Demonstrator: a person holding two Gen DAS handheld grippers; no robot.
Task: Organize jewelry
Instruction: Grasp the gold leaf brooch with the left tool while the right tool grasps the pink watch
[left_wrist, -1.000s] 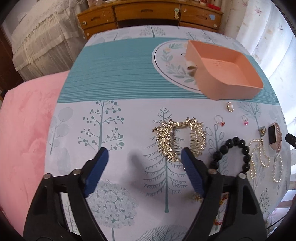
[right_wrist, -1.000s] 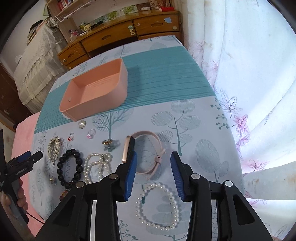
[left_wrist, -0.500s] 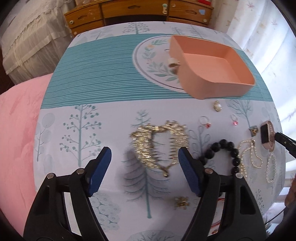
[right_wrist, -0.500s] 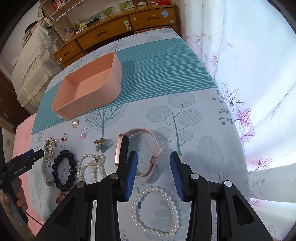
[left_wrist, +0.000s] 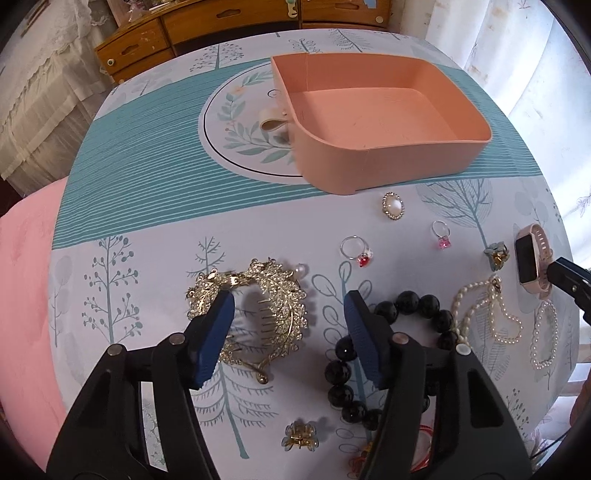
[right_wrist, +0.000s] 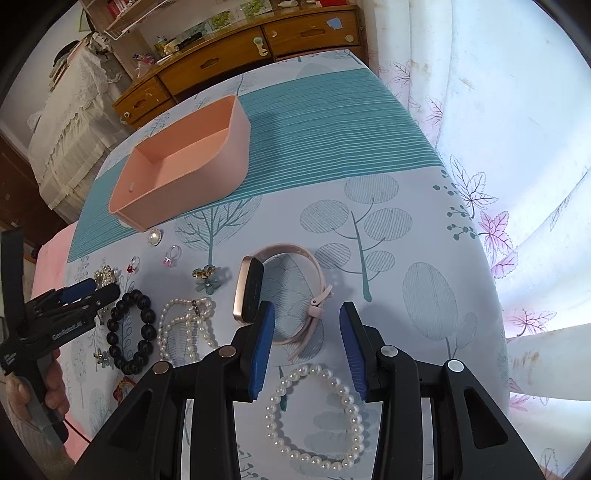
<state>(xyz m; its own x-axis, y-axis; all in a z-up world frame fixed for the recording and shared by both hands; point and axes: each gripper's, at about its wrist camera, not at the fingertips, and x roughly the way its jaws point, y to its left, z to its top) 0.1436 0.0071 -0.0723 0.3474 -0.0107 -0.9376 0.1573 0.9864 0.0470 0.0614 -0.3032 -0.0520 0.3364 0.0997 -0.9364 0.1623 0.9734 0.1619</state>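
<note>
Black plastic left gripper (left_wrist: 288, 325) and right gripper (right_wrist: 306, 339), ribbed blue pads, silver rivets, thin black cable.

Open peach plastic tray (left_wrist: 388, 162) at the back of the tree-print tabletop (left_wrist: 147, 236), oval pearl brooch (left_wrist: 393, 206) just before it, gold leaf-shaped hair comb (left_wrist: 266, 295) nearer, black bead bracelet (left_wrist: 406, 310) to its right, pink smartwatch (right_wrist: 255, 291) further right, white pearl bracelet (right_wrist: 317, 410) in front of the watch.
</note>
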